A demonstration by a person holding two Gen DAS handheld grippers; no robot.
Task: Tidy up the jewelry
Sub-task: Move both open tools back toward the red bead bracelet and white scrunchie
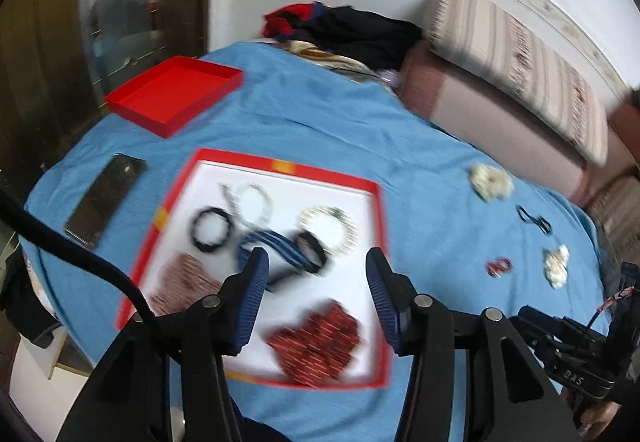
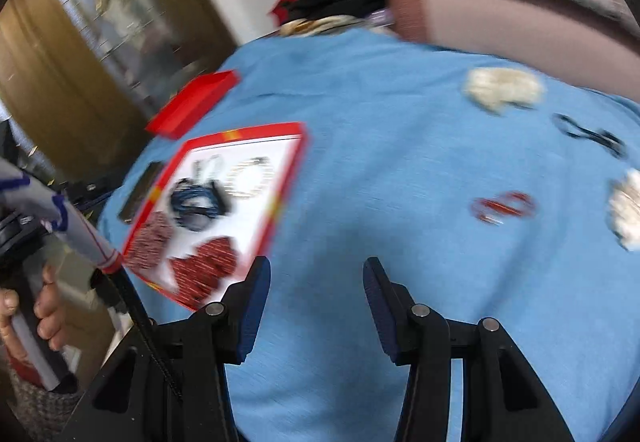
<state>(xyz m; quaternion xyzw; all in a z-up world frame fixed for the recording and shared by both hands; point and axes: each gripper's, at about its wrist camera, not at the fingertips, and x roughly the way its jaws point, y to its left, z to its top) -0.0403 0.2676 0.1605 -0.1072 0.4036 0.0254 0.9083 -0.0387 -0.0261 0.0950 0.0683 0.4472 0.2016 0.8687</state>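
A red-rimmed box [image 1: 362,184] with a white floor lies on the blue cloth and holds several pieces: a black bracelet [image 1: 212,229], a pale bead bracelet [image 1: 330,228], a blue striped scrunchie [image 1: 276,246], a dark red scrunchie [image 1: 316,342] and a pinkish one [image 1: 180,282]. My left gripper [image 1: 316,260] hovers over the box, open and empty. My right gripper [image 2: 316,268] is open and empty above bare cloth, right of the box [image 2: 294,166]. Loose on the cloth lie a red hair tie [image 2: 504,207], black ties [image 2: 588,134] and white scrunchies [image 2: 504,87].
The red box lid [image 1: 176,98] sits at the far left, a black phone [image 1: 106,198] beside the box. Clothes [image 1: 352,30] pile at the far edge. A pink sofa with a striped cushion [image 1: 520,58] borders the right. A hand [image 2: 44,306] holds the left tool.
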